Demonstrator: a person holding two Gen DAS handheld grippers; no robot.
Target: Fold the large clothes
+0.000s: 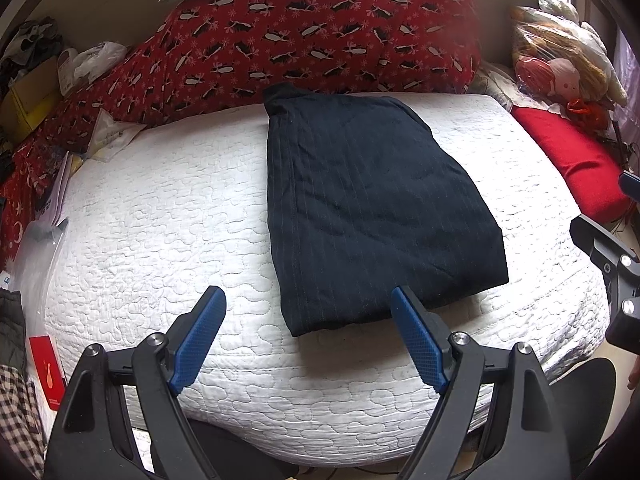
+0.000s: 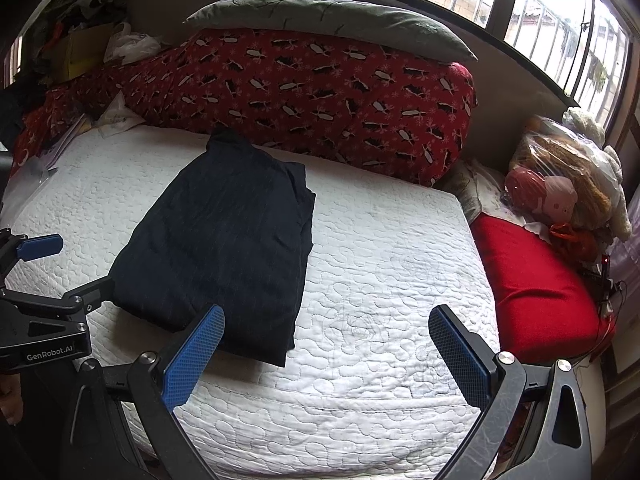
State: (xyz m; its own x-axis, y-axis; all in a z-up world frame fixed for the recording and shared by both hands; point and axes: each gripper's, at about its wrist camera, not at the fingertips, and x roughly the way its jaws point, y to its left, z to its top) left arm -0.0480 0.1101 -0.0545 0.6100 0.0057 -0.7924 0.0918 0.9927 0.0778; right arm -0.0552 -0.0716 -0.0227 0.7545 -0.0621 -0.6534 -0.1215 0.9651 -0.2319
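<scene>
A dark garment (image 1: 372,204) lies folded on the white mattress (image 1: 160,216), in front of the red blanket (image 1: 312,36). Both the left gripper (image 1: 308,308) and right gripper (image 2: 326,326) hover at the mattress's near edge, jaws spread wide, holding nothing.

One dark folded garment (image 1: 372,208) lies on one white quilted mattress (image 1: 168,216), near its front edge. One long red patterned quilt roll (image 1: 320,36) runs along the mattress's back edge, with one grey-green pillow (image 2: 332,24) on top of it. One plain red cushion (image 2: 536,288) sits off the right edge, and one plastic-wrapped bundle of soft toys (image 2: 560,184) sits by the back right corner; the toys inside cannot be counted. Two grippers are in view, the left gripper (image 1: 308,340) and the right gripper (image 2: 328,352), each with two blue-padded fingers.
</scene>
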